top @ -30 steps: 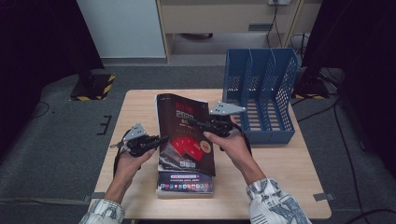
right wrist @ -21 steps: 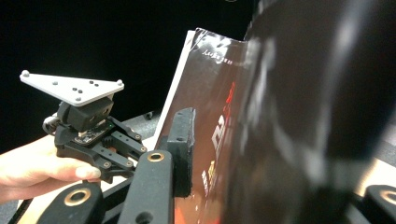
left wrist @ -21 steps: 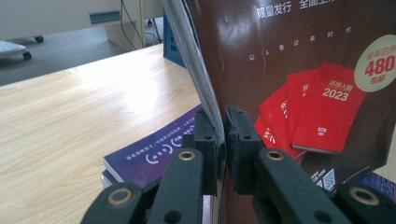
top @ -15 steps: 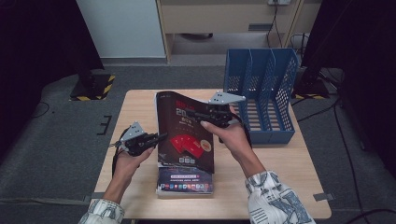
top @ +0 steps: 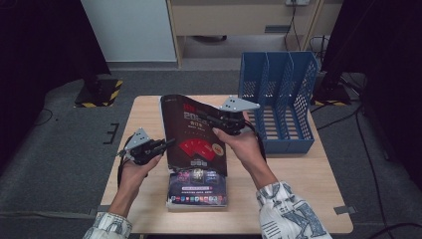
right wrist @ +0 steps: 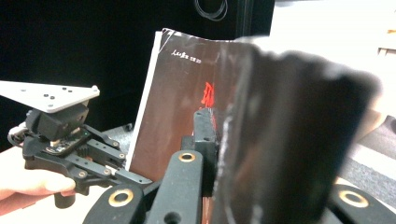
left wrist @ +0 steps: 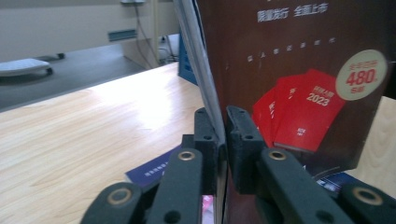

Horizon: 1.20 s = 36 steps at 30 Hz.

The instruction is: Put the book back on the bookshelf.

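Wooden table point(top: 308, 174), frame centre: my left gripper point(top: 164, 145) and right gripper point(top: 215, 120) both clamp the dark booklet point(top: 194, 134), lifted above another booklet point(top: 198, 188).

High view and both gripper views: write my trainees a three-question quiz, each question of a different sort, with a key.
1. True or false: the left gripper is shut on the dark red book.
2. What lies flat on the wooden table under it? A) a second book B) a tray
3. How many slots has the blue file rack?
Key: 1 true: the right gripper clamps its other edge. 2 A, the second book. 3 three.
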{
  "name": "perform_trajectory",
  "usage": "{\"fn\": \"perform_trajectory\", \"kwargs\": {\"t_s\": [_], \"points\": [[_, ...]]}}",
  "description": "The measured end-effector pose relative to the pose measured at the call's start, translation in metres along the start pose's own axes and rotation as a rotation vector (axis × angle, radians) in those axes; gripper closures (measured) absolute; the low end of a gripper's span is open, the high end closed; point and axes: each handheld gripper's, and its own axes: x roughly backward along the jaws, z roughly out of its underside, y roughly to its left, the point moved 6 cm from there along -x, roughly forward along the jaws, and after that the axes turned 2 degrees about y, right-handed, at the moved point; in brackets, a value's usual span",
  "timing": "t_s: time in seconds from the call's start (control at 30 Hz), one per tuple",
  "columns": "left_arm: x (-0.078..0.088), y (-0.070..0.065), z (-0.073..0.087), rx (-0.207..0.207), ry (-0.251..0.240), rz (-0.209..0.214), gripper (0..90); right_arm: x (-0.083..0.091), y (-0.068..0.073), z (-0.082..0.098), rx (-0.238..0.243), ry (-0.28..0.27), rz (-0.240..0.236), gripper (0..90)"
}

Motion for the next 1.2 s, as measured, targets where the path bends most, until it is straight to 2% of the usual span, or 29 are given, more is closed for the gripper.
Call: {"fn": "perform_trajectory", "kwargs": {"t_s": [0.13,0.17,0.2,0.27,0.37,0.5,0.63,0.7,0.73,0.83,1.03,1.2], "points": [[0.002,0.007,0.003,0.013,-0.013,-0.056,68.2,-0.002,0.004,-0.002,0.018,-0.005,-0.008,87.0],[0.002,0.007,0.003,0.013,-0.013,-0.056,63.9,-0.002,0.005,-0.003,0.026,-0.004,-0.008,87.0],[0.004,0.013,0.004,0.013,-0.016,-0.091,58.1,-0.003,0.007,-0.003,0.033,-0.004,-0.011,87.0],[0.008,0.019,0.007,0.014,-0.007,-0.125,49.9,-0.004,0.009,-0.004,0.040,0.003,-0.013,87.0],[0.012,0.028,0.018,0.016,0.043,-0.167,31.0,-0.005,0.010,-0.005,0.045,0.004,-0.005,87.0],[0.016,0.039,0.037,0.011,0.122,-0.213,18.6,-0.005,0.009,-0.009,0.041,-0.006,0.007,87.0],[0.017,0.049,0.052,0.062,0.159,-0.231,11.3,-0.007,0.009,-0.016,0.045,-0.011,0.024,87.0],[0.017,0.052,0.057,0.062,0.184,-0.242,8.8,-0.007,0.008,-0.021,0.045,-0.019,0.031,87.0],[0.018,0.053,0.060,0.081,0.187,-0.244,7.9,-0.007,0.008,-0.023,0.044,-0.022,0.032,87.0],[0.018,0.058,0.067,0.103,0.198,-0.262,6.7,-0.007,0.006,-0.029,0.045,-0.029,0.043,87.0],[0.018,0.065,0.080,0.111,0.255,-0.299,6.3,-0.006,0.002,-0.035,0.051,-0.032,0.070,87.0],[0.020,0.071,0.088,0.132,0.302,-0.339,5.8,-0.003,-0.004,-0.039,0.020,-0.052,0.087,87.0]]}}
